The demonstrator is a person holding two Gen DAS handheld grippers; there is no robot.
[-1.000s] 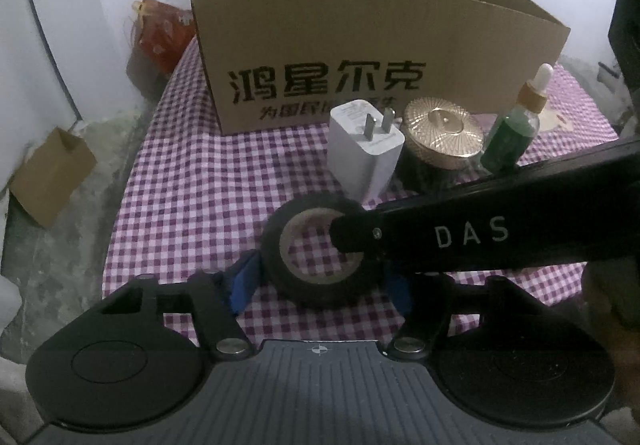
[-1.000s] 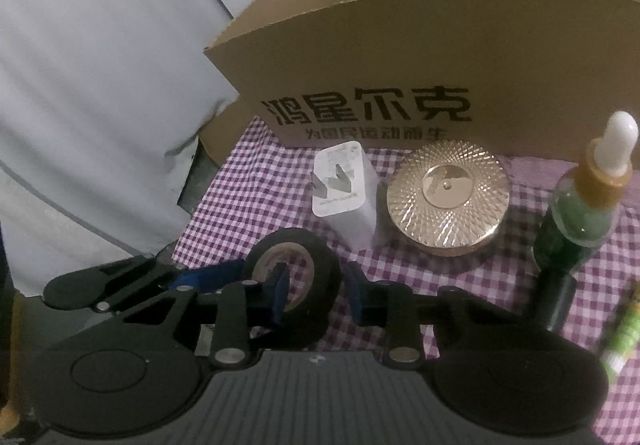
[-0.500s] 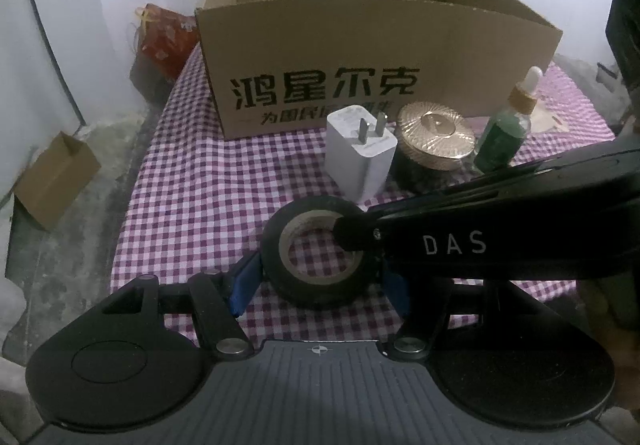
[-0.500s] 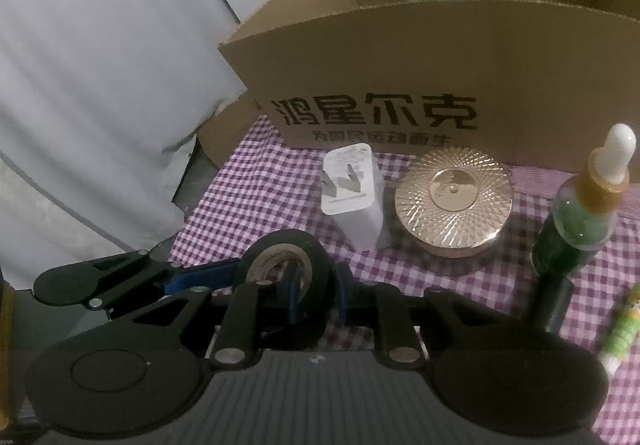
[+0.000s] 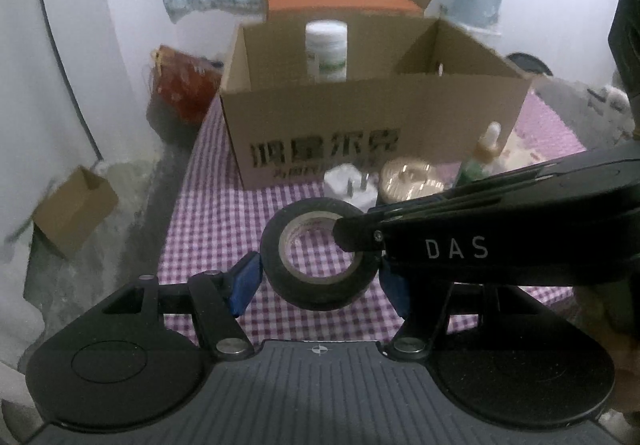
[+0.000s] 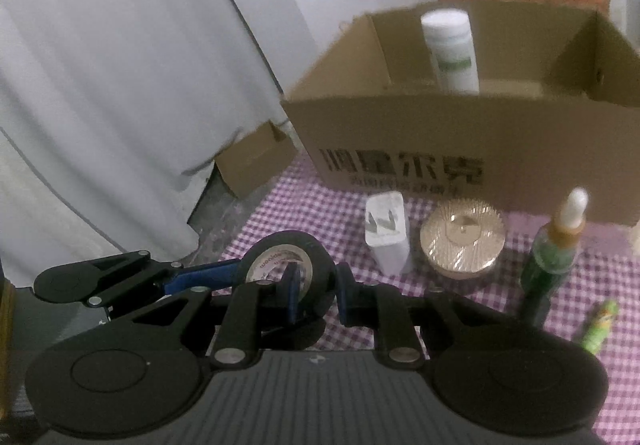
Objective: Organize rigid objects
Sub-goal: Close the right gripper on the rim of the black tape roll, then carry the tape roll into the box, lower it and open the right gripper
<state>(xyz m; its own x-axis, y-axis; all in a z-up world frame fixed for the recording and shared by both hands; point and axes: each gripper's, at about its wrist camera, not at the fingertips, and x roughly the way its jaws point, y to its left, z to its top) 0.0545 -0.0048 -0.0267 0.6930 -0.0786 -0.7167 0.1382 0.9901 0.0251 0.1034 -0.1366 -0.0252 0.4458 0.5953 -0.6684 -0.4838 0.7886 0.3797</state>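
Observation:
A black tape roll [image 5: 316, 295] hangs above the purple checked tablecloth [image 5: 216, 213], held from two sides. My left gripper [image 5: 320, 285] is shut across its outer rim, blue pads on either side. My right gripper [image 6: 318, 295] is shut on the roll's wall [image 6: 280, 241], one pad inside the hole and one outside. In the left wrist view the right gripper's black arm [image 5: 456, 249] crosses in from the right. A cardboard box [image 5: 360, 113] with black print stands open behind, with a white bottle [image 5: 326, 49] upright inside.
In front of the box stand a white plug charger [image 6: 386, 233], a gold-lidded jar [image 6: 462, 241] and a green dropper bottle [image 6: 556, 253]. A green tube [image 6: 598, 327] lies at the right. A small carton [image 5: 74, 211] sits on the floor left; a red bag [image 5: 180, 85] beside the table.
The right gripper's jaws closed onto the roll's wall. Both grippers then rose with the roll, so the box's inside and the white bottle show more fully.

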